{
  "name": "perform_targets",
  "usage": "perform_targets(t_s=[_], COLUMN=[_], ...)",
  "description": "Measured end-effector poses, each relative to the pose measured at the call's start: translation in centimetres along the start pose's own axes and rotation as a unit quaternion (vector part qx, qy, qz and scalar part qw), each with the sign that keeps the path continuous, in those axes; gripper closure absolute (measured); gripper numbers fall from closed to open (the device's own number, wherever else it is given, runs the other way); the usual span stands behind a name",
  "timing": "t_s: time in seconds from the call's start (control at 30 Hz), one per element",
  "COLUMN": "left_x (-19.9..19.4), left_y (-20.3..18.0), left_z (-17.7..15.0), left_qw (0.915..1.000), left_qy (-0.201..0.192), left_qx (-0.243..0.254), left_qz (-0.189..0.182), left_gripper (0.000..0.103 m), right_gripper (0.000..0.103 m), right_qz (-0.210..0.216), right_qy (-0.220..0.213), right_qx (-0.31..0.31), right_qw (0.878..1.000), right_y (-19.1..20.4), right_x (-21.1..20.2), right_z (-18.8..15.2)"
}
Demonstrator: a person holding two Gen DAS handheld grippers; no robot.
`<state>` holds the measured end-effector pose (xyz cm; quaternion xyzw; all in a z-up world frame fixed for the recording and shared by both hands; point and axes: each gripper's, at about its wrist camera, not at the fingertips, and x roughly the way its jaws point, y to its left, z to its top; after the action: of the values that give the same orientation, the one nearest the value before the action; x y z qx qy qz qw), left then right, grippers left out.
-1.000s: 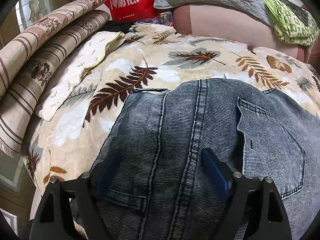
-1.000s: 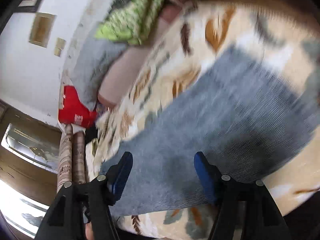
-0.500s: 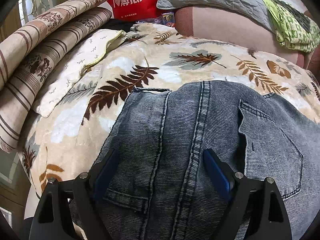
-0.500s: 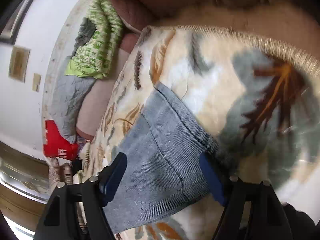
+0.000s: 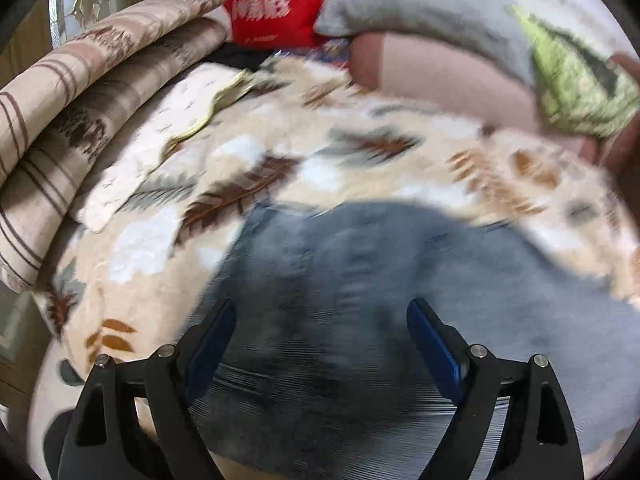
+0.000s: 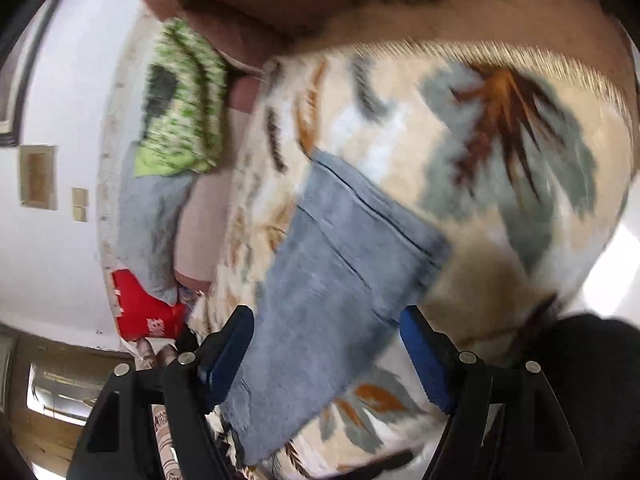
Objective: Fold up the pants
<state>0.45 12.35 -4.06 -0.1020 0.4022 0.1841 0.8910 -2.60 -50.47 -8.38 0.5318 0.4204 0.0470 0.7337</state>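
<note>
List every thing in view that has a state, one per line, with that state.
left gripper: open, above the waist end of the jeans, nothing between its fingers.
right gripper: open, over the leg end, gripping nothing.
jeans: spread flat on the blanket, not yet folded.
leaf-print blanket: spread out under the jeans.
striped bedding: rolled up at the left.
green cloth: bunched on the sofa.
</note>
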Motion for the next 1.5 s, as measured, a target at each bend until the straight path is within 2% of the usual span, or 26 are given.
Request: perform_targets(t_s=[0.13, 0.2, 0.23, 0.33, 0.37, 0.47, 0.6, 1.0, 1.17, 1.23, 1.37, 1.4, 1.43, 1.5], left_x=[-2.5, -2.9, -3.1, -3.0, -2.9, -3.1, -3.1, -1.6, 0.8, 0.7, -0.8, -0.3, 0.8, 1.2], left_y=[-6.5, -11.4, -13.4, -18.6, -20.8, -24.2, -26.5, -27.4, -28.8, -28.5, -28.3, -28.6, -29.2, -29.3], left_z=[0.0, -1.1, -1.6, -2.9, -3.5, -4.6, -5.3, -5.9, -7.8, -7.8, -7.1, -7.4, -8.1, -8.6], left_qw=[0.9954, 0.9871, 0.9823, 0.9732, 0.9707, 0.9681, 0.9674, 0.9660, 0.9564, 0.9570, 0.9590, 0.9573, 0.9524, 0.9531], left_qy=[0.008, 0.038, 0.049, 0.066, 0.071, 0.066, 0.060, 0.069, 0.103, 0.099, 0.066, 0.073, 0.097, 0.086], left_qx=[0.031, 0.060, 0.068, 0.101, 0.124, 0.156, 0.176, 0.196, 0.243, 0.238, 0.235, 0.243, 0.259, 0.261], left_qz=[-0.091, -0.143, -0.168, -0.195, -0.193, -0.185, -0.172, -0.155, -0.126, -0.132, -0.145, -0.138, -0.129, -0.126], left_gripper=[0.015, 0.015, 0.015, 0.015, 0.015, 0.015, 0.015, 0.015, 0.015, 0.015, 0.015, 0.015, 0.015, 0.013], right_gripper=[0.025, 0.025, 0.025, 0.025, 0.025, 0.025, 0.025, 0.025, 0.025, 0.025, 0.025, 0.025, 0.025, 0.025], right_qz=[-0.010, -0.015, -0.002, 0.012, 0.016, 0.024, 0.035, 0.023, 0.011, 0.001, -0.025, -0.028, -0.033, -0.050], right_qy=[-0.013, -0.020, -0.023, -0.031, -0.033, -0.031, -0.026, -0.019, -0.020, -0.018, -0.027, -0.028, -0.025, -0.023], right_qx=[0.026, 0.048, 0.064, 0.076, 0.080, 0.084, 0.081, 0.086, 0.092, 0.092, 0.081, 0.083, 0.081, 0.066], right_qw=[1.000, 0.999, 0.998, 0.997, 0.996, 0.996, 0.996, 0.996, 0.996, 0.996, 0.996, 0.996, 0.996, 0.996], right_y=[-1.6, -2.6, -3.2, -3.8, -3.9, -4.4, -4.8, -4.4, -4.1, -3.7, -3.1, -3.1, -3.0, -2.5], right_x=[1.2, 1.5, 1.6, 1.5, 1.4, 1.3, 1.3, 1.3, 1.4, 1.4, 1.1, 1.2, 1.5, 2.0], right_z=[0.9, 1.4, 1.4, 1.6, 1.6, 1.8, 1.9, 2.1, 2.3, 2.4, 2.6, 2.7, 2.7, 2.9])
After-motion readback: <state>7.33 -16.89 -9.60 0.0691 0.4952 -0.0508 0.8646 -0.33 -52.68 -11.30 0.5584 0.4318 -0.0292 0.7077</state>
